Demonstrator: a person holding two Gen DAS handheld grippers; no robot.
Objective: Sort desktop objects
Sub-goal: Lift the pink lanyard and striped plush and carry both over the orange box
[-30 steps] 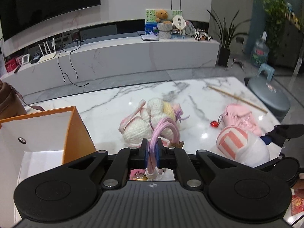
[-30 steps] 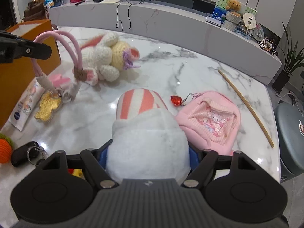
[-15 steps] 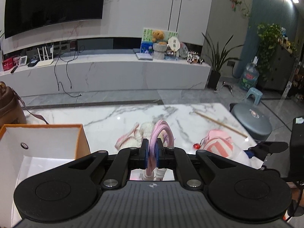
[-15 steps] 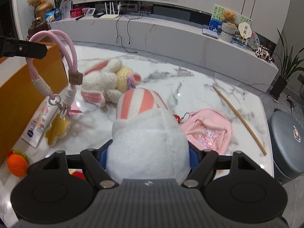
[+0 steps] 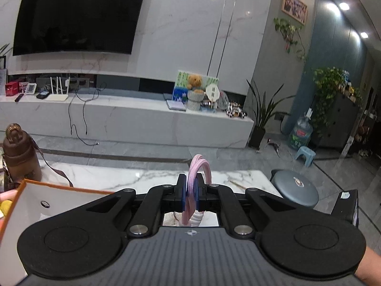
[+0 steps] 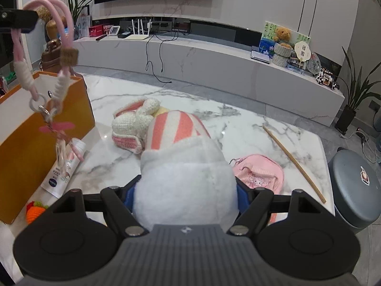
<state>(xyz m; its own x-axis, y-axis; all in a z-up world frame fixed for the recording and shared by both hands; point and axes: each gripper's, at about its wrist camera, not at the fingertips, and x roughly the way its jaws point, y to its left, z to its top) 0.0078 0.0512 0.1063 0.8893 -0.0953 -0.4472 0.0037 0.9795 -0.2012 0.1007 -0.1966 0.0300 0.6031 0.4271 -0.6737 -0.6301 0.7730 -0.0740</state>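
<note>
My left gripper (image 5: 189, 194) is shut on a pink cord keychain (image 5: 193, 183). In the right wrist view the keychain (image 6: 56, 76) hangs high in the air beside the orange box (image 6: 42, 128), its charms dangling. My right gripper (image 6: 184, 190) is shut on a white plush with a pink-and-white striped end (image 6: 181, 164), held above the marble table (image 6: 250, 128). A crocheted bunny (image 6: 135, 124) and a pink pouch (image 6: 259, 174) lie on the table beyond it.
The open orange box (image 5: 35, 202) stands at the left. A cream tube (image 6: 64, 166) and a crocheted carrot (image 6: 35, 211) lie beside it. A wooden stick (image 6: 293, 162) lies at the right. A brown bottle (image 5: 20, 152) stands behind the box. A grey stool (image 6: 354, 188) stands off the table's right edge.
Both grippers have risen. The keychain has lifted off the table and hangs in the air by the box. The plush stays held, higher above the table.
</note>
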